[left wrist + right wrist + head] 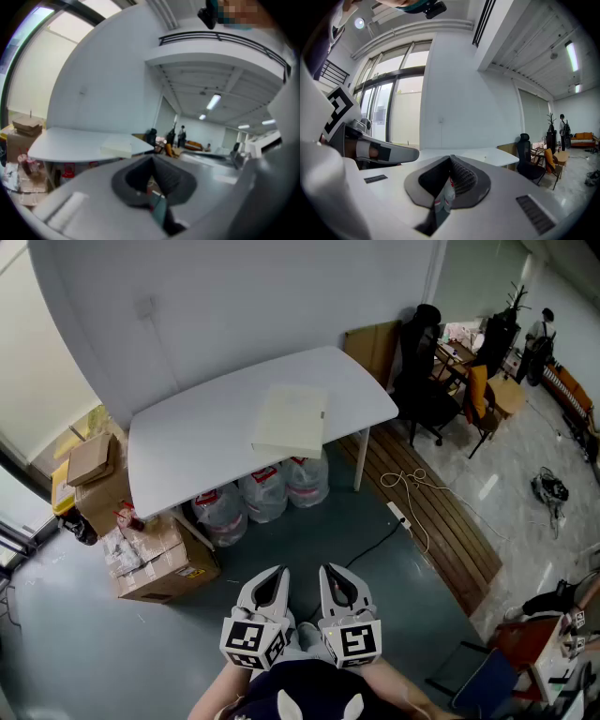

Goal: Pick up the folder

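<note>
White left tongs [271, 573]: jaws pressed together, nothing between them; lower centre of the head view, close to the person.
White right tongs [335, 573]: likewise closed and empty, just beside the left pair.
Cream folder [291, 420]: lies flat at the near edge of the table, upper centre; near corner seemingly at or slightly over that edge; well apart from both tongs.
White table [187, 442]: carries only the folder.
Step in hand: approach, judged not yet begun.
Recommendation: open one pair before arrival and take the near edge squarely; a flat folder offers little other purchase.
Hazard: water bottles [265, 493] beneath the table.
</note>
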Tool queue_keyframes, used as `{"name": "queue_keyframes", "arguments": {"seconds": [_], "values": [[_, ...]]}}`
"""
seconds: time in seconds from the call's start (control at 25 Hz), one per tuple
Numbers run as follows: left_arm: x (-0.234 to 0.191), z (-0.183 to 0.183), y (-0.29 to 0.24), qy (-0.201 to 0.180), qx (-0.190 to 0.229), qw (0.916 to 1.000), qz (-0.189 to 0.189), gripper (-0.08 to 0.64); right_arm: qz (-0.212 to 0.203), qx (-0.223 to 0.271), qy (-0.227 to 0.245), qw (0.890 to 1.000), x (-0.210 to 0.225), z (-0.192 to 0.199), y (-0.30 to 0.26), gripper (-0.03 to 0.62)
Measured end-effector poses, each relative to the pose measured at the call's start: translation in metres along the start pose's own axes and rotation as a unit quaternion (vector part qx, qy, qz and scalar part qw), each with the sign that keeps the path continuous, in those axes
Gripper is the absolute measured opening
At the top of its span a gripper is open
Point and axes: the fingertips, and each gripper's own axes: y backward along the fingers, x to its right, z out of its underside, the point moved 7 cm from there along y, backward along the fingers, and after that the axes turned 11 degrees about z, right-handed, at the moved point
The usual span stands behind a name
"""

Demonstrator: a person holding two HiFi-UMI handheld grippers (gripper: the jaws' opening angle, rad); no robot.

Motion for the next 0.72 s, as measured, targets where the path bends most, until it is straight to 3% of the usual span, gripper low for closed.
{"name": "queue_keyframes", "arguments": {"seconds": [0.24, 0.72], "values": [[-0.007, -0.004, -0.007, 0.005, -0.002, 1.0000, 0.002, 0.003, -0.005, 0.001, 0.002, 1.000, -0.002, -0.003, -0.010, 0.009], [-0.049, -0.019, -0.046, 0.007, -0.019, 0.9994, 0.028, 0.003, 0.033, 0.003, -0.001, 0.999, 0.004, -0.007, -0.059, 0.009]]}}
